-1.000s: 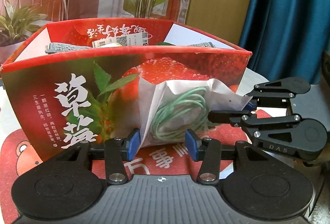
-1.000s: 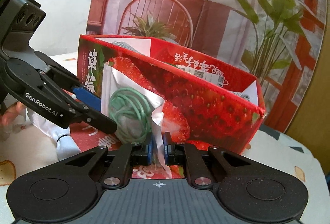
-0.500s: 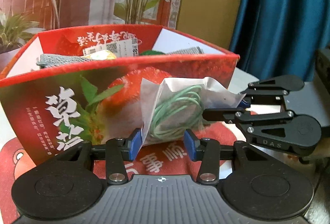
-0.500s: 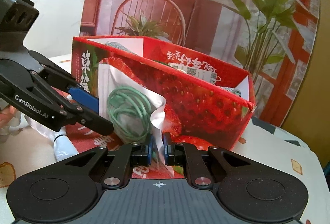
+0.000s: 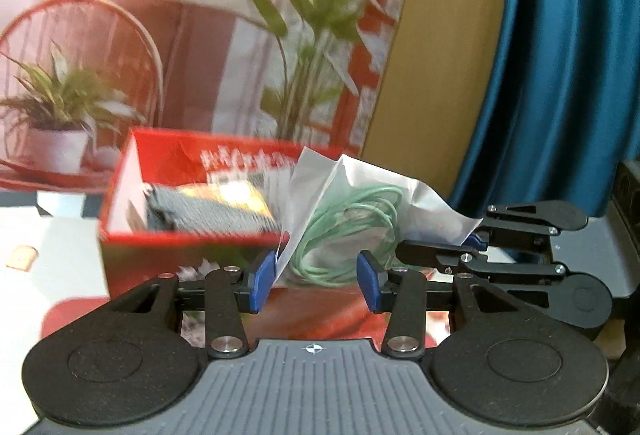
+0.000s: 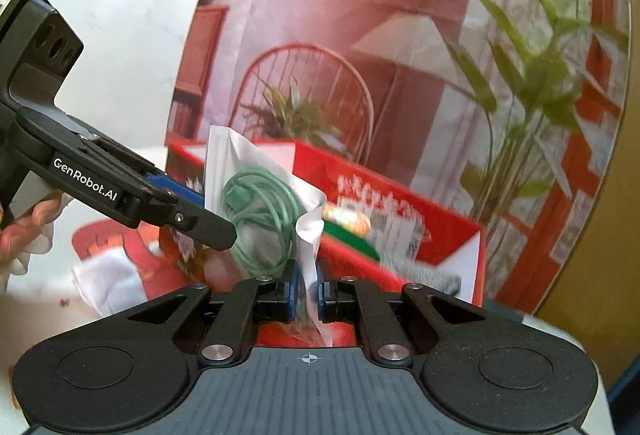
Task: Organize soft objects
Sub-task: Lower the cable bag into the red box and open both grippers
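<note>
1. The right gripper [image 6: 306, 295] has its blue pads pressed together on the edge of a clear plastic pouch [image 6: 256, 171]; the pouch stands upright above the pads, raised in front of the red strawberry-printed box [image 6: 436, 231].
2. Inside the pouch lies a coiled mint-green cable [image 6: 260, 211]; the coil fills its lower half.
3. The left gripper [image 5: 316, 277] is partly open; the pouch [image 5: 360, 191] with its cable [image 5: 348, 231] sits between the blue pads; the left pad meets the pouch's lower corner, while whether the right pad touches it I cannot tell.
4. The box [image 5: 152, 235] stands far left behind the pouch; it holds a grey knitted cloth [image 5: 208, 215] and a blurred yellow item.
5. A white cloth [image 6: 108, 283] lies on the table at near left, below the left gripper's arm.
6. A teal curtain [image 5: 560, 55] hangs far right.
</note>
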Demonstrator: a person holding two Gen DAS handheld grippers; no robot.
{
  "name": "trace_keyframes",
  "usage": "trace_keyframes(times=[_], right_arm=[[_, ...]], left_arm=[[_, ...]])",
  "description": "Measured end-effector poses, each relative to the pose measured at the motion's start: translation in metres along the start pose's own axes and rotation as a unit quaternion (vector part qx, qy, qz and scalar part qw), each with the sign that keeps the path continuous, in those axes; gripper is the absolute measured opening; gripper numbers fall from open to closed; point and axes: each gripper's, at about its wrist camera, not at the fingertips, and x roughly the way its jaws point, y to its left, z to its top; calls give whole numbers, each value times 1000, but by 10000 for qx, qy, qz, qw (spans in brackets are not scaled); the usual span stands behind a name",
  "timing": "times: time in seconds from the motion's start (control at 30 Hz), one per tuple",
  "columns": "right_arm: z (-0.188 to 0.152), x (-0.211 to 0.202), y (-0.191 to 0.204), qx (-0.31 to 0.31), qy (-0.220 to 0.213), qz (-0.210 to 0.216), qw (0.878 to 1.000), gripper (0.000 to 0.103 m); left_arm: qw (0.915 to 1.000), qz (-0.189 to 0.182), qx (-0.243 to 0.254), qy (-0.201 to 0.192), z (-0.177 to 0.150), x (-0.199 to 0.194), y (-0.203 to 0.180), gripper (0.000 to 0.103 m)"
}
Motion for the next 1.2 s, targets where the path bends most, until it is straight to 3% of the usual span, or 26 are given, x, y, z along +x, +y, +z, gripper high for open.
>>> trace_keyframes(times=[0.3,0.43,0.57,0.77,0.9,1.13,1.2], right_arm=[[51,9,-9,25,-274,169,9995,9],[71,26,-14,168,-272,334,9989,9],[85,53,-26,690,-87,609,9957,10],[89,99,-49,1304,478,660,9881,11],[75,131,-53,1548,1133,738,9786,10],[51,167,-58,2326,1941,713,9503,11],[52,172,-55,2339,2103,632,9471,11]], left_arm=[[9981,236,-189,-540,37,-22,11,47],[9979,461,-160,-430,48,-17,18,47],[9973,641,-305,-170,53,-7,34,47],[9967,589,-516,190,48,12,55,45],[9975,550,-357,280,48,18,54,45],[9969,620,-360,334,50,26,56,45],[9962,698,-358,368,49,26,57,46]])
